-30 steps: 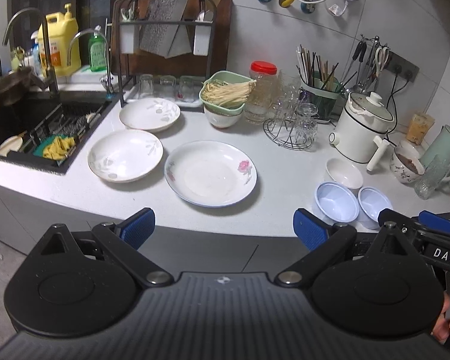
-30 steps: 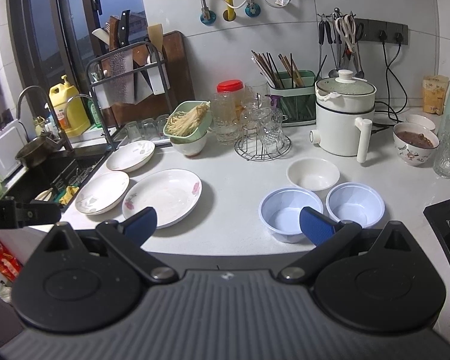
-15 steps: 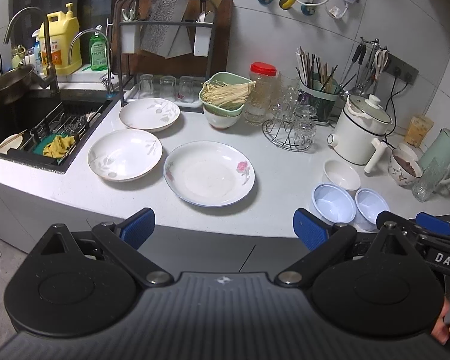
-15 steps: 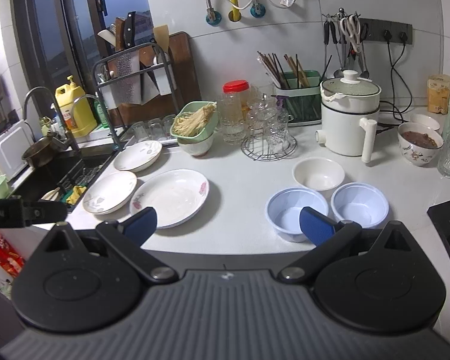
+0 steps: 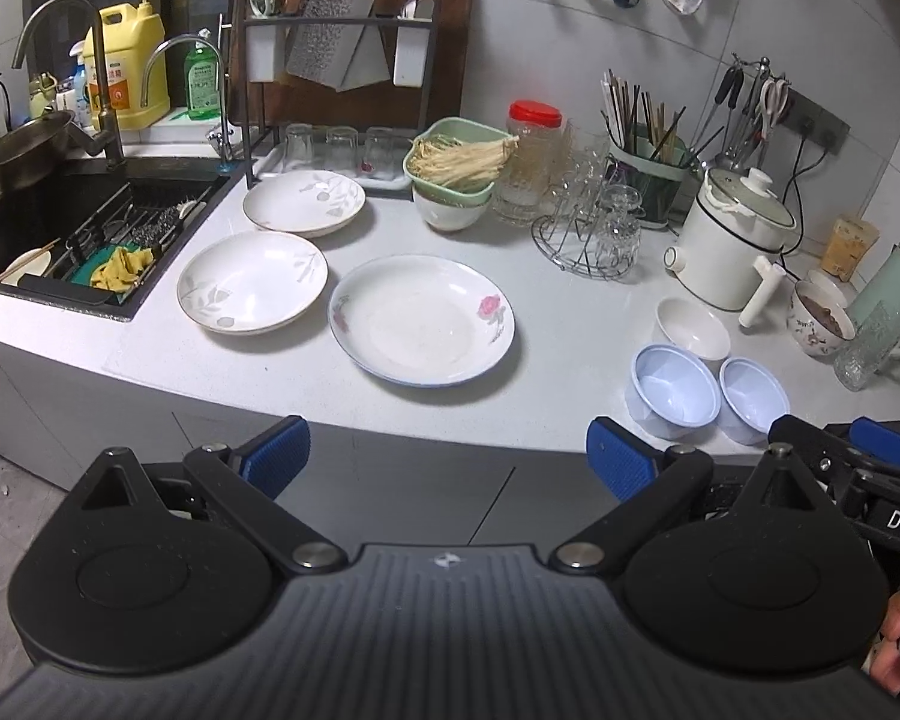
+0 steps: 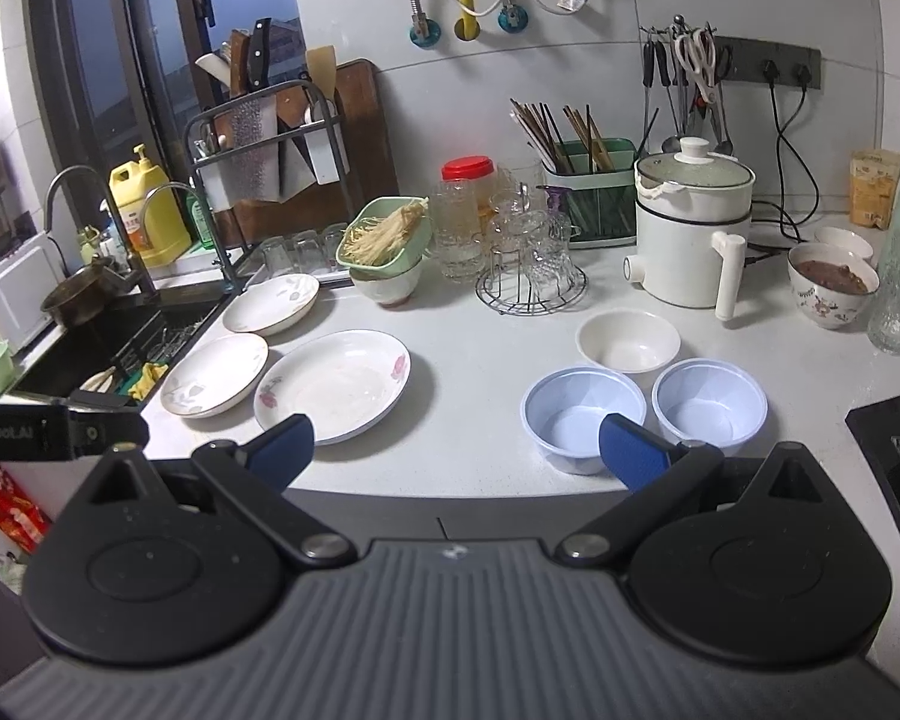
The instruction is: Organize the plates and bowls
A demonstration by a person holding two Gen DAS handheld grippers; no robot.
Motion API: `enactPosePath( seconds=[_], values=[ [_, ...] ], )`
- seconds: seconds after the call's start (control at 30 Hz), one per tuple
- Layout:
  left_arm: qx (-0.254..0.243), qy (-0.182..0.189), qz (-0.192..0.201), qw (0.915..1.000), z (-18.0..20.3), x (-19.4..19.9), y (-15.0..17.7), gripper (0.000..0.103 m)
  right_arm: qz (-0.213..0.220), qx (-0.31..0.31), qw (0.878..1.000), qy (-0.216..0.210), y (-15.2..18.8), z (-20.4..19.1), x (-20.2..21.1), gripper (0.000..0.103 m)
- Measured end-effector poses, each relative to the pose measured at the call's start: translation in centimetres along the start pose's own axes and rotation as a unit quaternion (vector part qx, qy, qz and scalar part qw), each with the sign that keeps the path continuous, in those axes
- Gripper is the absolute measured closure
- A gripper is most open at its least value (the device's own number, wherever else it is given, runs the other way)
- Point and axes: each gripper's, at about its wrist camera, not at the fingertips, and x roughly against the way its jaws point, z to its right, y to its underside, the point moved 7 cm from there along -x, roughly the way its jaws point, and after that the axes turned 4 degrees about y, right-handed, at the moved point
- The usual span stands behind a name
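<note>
Three plates [image 5: 421, 320] and three bowls [image 6: 583, 410] wait, untouched.
Glazed, slick, breakable: grip rims; both grippers, left [image 5: 447, 457] and right [image 6: 459, 451], gape wide, empty.

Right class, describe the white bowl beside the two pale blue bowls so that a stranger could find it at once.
Start at the white electric pot with the stubby handle at the back of the counter. Just in front of it sit three empty bowls in a cluster. The white bowl is the one nearest the pot, the only cream-white one; the two blue bowls sit nearer the counter edge.
</note>
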Motion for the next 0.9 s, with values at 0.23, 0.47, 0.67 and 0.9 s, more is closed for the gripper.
enactPosePath(
  seconds=[0.23, 0.47, 0.67, 0.9],
  values=[
    [0.000, 0.000, -0.002, 1.0000, 0.0, -0.3, -0.2, 0.003, 0.000, 0.000, 1.000, 0.002, 0.0, 0.0, -0.1, 0.000],
    [-0.002, 0.004, -0.010, 0.9999, 0.0, -0.6, 0.1, 0.003, -0.002, -0.004, 1.000, -0.007, -0.1, 0.0, -0.3, 0.000],
    [0.004, 0.004, -0.011, 0.9999, -0.6, -1.4, 0.0, 0.003, -0.001, -0.001, 1.000, -0.008, 0.0, -0.3, -0.6, 0.000],
    [0.003, 0.009, -0.021, 0.9997, -2.0, -3.0, -1.2, 0.003, -0.008, -0.009, 1.000, -0.007, -0.3, -0.7, -1.8, 0.000]
  ],
)
